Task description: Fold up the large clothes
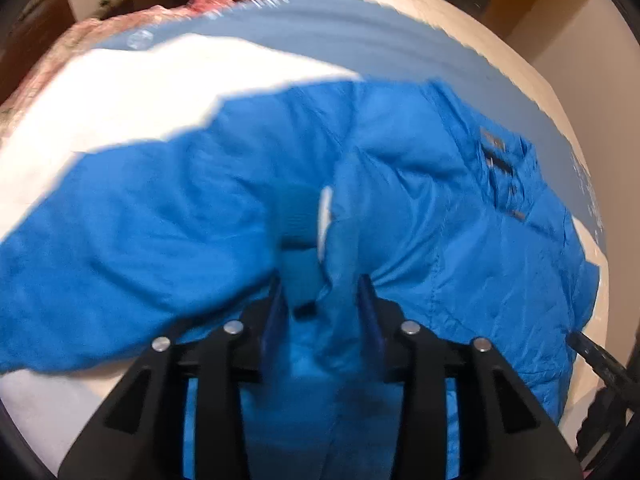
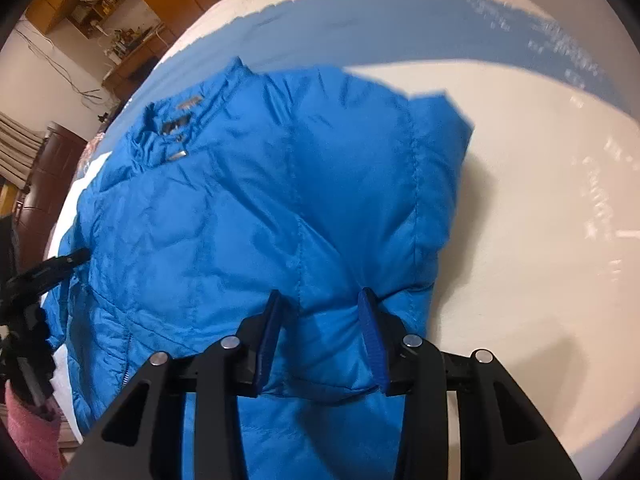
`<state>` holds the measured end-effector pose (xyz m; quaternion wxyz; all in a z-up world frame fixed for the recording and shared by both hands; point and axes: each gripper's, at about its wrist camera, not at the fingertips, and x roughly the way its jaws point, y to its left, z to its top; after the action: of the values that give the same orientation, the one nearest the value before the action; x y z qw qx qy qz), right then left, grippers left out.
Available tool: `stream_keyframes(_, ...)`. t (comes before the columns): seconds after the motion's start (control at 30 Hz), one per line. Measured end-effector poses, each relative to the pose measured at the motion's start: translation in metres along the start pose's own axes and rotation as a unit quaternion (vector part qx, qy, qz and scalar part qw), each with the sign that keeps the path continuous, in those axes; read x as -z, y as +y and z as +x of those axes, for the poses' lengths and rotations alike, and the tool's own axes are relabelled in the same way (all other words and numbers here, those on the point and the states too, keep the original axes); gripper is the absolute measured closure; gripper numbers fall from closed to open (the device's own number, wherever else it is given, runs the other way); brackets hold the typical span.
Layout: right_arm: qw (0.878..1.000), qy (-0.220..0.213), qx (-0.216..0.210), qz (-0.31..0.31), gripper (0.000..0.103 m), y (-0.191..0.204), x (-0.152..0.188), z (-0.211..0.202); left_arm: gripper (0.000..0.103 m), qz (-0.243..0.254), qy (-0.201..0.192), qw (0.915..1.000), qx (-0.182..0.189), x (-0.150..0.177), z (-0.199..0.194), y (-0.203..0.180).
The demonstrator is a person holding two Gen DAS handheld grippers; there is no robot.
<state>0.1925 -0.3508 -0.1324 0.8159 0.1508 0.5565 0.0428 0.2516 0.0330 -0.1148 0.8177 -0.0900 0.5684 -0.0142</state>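
1. Lying spread on a white bed (image 2: 520, 208): bright blue padded jacket (image 2: 248, 208), collar with dark tags toward the far side.
2. Left gripper (image 1: 322, 300): fingers part-open, a bunched cuff fold between them; grip cannot be told.
3. Right gripper (image 2: 320, 316): fingers narrowed, pinching the jacket's hem fold.
4. Blue band (image 2: 380, 24) crosses the bedding beyond.

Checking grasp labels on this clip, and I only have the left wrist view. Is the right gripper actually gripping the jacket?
Observer: Yes. The right gripper is closed on a bunched fold of the blue jacket.
Operator: Can you see the zipper?
Observer: Yes, a short run of the zipper shows at the jacket's lower left edge.
Operator: Any sign of the person?
Observer: Only a pink sleeve at the bottom left corner.
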Motion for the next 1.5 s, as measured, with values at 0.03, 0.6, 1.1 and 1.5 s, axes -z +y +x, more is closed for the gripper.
stream_keyframes(0.03, 1.0, -0.011, -0.007, -0.004, 0.062, 0.006, 0.0, -0.008, 0.062, 0.002, -0.024, 0.9996, -0.013, -0.001, -0.015, -0.001)
stream_keyframes(0.6, 0.997, -0.029, 0.035, -0.06, 0.063, 0.068, 0.006, 0.056, 0.06, 0.127, -0.008, 0.9918, -0.007, 0.025, 0.046, -0.089)
stream_keyframes(1.1, 0.998, -0.014, 0.019, -0.06, 0.063, 0.086, 0.022, 0.042, 0.06, 0.144, 0.006, 0.9896, -0.006, 0.04, 0.034, -0.106)
stream_keyframes(1.5, 0.999, -0.019, 0.0, -0.046, 0.063, 0.081, 0.02, 0.034, 0.06, 0.14, 0.001, 0.9901, 0.011, 0.043, 0.033, -0.101)
